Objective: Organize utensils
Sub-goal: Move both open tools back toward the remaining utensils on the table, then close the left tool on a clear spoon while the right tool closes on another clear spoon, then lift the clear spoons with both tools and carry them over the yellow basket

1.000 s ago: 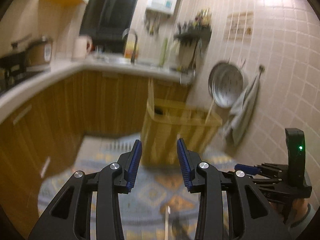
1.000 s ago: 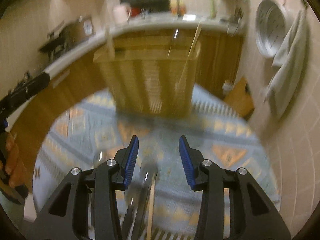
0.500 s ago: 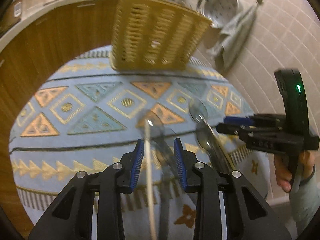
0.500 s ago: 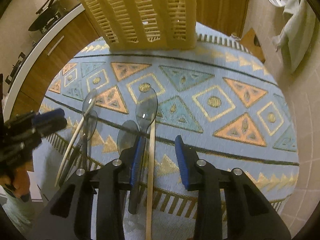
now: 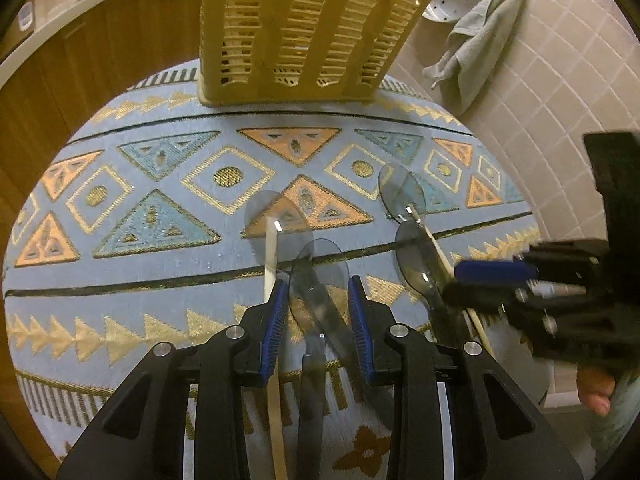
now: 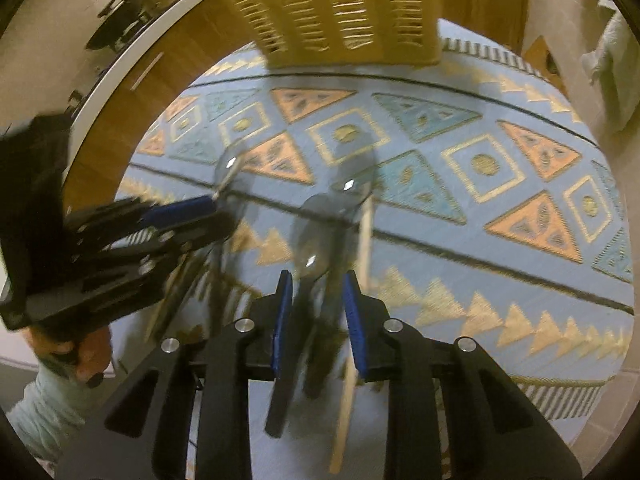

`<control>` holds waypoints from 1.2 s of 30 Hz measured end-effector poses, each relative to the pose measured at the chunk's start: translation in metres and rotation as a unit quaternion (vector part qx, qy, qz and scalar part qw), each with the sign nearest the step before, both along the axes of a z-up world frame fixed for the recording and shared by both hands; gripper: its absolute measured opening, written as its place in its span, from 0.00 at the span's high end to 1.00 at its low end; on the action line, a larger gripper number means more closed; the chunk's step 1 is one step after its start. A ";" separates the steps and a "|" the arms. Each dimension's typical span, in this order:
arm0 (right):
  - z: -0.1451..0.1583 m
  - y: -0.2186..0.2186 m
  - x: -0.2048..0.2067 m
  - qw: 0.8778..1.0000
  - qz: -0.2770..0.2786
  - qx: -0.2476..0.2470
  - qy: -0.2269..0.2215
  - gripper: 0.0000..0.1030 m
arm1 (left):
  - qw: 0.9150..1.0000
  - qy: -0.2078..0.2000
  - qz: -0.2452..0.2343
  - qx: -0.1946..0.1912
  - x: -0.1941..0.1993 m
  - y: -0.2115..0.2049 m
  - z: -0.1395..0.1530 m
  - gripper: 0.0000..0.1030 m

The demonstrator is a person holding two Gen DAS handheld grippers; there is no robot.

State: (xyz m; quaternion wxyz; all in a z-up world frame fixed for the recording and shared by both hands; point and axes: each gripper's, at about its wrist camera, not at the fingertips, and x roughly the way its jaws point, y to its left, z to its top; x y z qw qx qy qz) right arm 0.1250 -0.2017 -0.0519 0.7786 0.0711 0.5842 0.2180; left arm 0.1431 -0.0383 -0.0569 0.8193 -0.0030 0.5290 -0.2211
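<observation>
Both my grippers have dropped toward the blue patterned rug (image 5: 132,240), jaws narrowing, so my left gripper (image 5: 318,320) straddles a smoky translucent plastic spoon (image 5: 316,276) lying lengthwise between the pads, unpinched, while my right gripper (image 6: 318,312) brackets another (image 6: 316,236) likewise.

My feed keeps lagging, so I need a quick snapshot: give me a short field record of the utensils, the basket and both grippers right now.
surface: patterned blue rug
basket: yellow slotted basket standing at the rug's far edge
utensils: four translucent grey spoons in two pairs, lying on the rug
left gripper: low over the left pair, astride a grey spoon; jaws have just been closing, contact unclear
right gripper: astride another grey spoon of the right pair; jaws have just been closing, view blurred
backdrop: grey towel hanging on tiled wall
</observation>
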 end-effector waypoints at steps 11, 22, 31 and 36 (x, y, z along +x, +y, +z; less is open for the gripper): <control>-0.011 0.022 -0.008 1.000 0.023 -0.005 0.008 0.81 | 1.000 0.003 0.006 0.000 0.006 -0.005 0.000 0.72; -0.009 0.057 -0.016 0.990 0.046 -0.122 -0.043 0.88 | 1.000 0.000 -0.001 -0.009 0.004 0.000 -0.001 0.90; -0.006 0.047 -0.018 0.994 0.040 -0.096 -0.033 0.90 | 0.999 -0.008 0.000 -0.044 -0.003 0.026 0.016 0.91; -0.004 0.045 -0.017 0.995 0.039 -0.088 -0.030 0.90 | 0.999 -0.020 0.031 -0.032 -0.004 0.057 0.030 0.91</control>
